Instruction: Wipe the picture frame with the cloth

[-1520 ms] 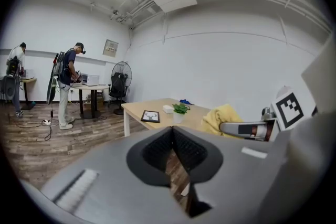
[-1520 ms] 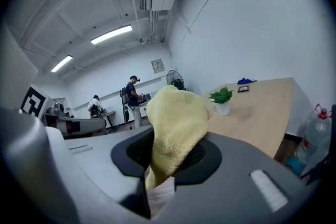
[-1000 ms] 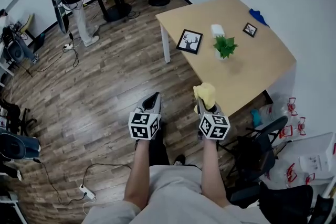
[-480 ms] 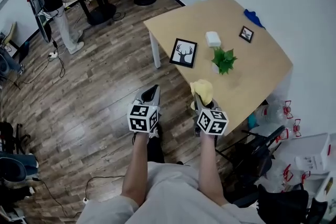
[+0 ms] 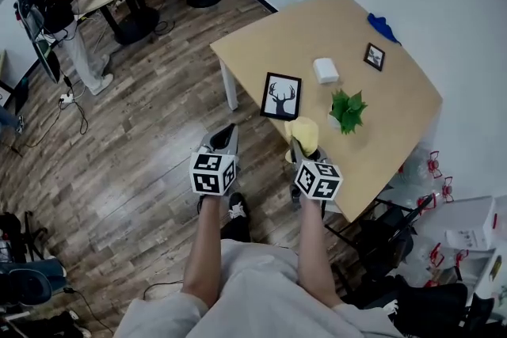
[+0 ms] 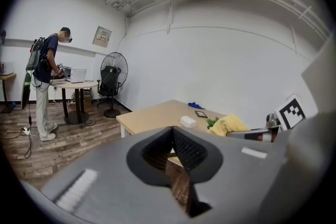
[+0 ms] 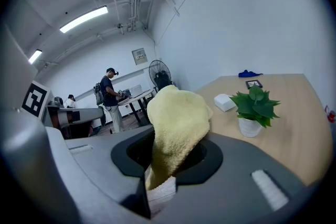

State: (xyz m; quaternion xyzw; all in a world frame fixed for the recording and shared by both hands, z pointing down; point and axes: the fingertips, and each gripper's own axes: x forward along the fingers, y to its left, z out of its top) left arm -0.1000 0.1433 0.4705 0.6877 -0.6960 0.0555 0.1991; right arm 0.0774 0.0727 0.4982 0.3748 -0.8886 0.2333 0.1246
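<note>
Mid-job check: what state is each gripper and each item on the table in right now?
Left gripper: shut, empty, over the floor.
Right gripper: shut on the yellow cloth, short of the frame.
Yellow cloth: held, bunched, sticking out past the jaws.
Deer picture frame: on the table near its edge, untouched.
Small frame: on the table, untouched.
Potted plant: upright.
White box: lying flat.
Blue cloth: crumpled at the far edge.

- A light wooden desk [image 5: 293,32] is standing on the plank floor [image 5: 119,170].
- A deer picture frame [image 5: 281,96] is sitting near its edge.
- A white box [image 5: 325,70], potted plant [image 5: 348,111], small frame [image 5: 374,56] and blue cloth [image 5: 383,26] are resting there too.
</note>
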